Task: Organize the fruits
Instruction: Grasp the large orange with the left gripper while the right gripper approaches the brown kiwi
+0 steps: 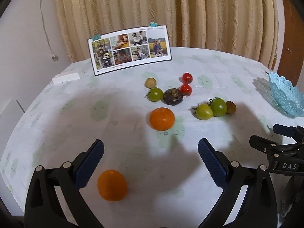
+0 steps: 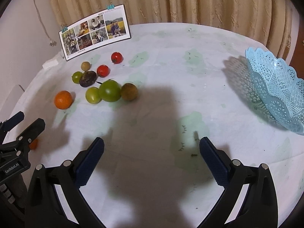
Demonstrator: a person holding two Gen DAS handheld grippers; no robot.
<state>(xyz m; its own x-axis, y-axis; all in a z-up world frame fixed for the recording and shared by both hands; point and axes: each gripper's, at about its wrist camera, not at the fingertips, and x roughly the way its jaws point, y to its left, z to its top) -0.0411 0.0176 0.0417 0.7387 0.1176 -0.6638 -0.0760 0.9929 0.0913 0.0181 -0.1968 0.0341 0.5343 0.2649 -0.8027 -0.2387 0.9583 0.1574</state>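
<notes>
Your left gripper (image 1: 151, 152) is spread wide and holds nothing; the right gripper (image 2: 152, 152) is spread the same and empty too.

Start from the left one. An orange (image 1: 112, 185) lies on the cloth just below and inside its left finger, nearer than anything else, so this tool looks the natural one for it. The fruit sits off to the tool's left, not centred between the fingers, so I judge you need to slide left and drop before closing. It is round, so no axis matters; it may roll if a finger nudges it first.

Ahead of the left gripper sits a 2nd orange (image 1: 161, 119), alone. Beyond it, a cluster: a green tomato (image 1: 155, 94) touching a dark fruit (image 1: 172, 96), 2 red tomatoes (image 1: 186, 89) and a tan fruit (image 1: 150, 82) just behind.

From the right gripper, 2 more green tomatoes (image 2: 109, 90) and a brown fruit (image 2: 129, 91) lie in a touching row ahead and left. The basket (image 2: 275, 87) stands empty, far right near the table edge (image 2: 285, 157). The cloth between is open, giving a free path. Nothing is sorted yet.
</notes>
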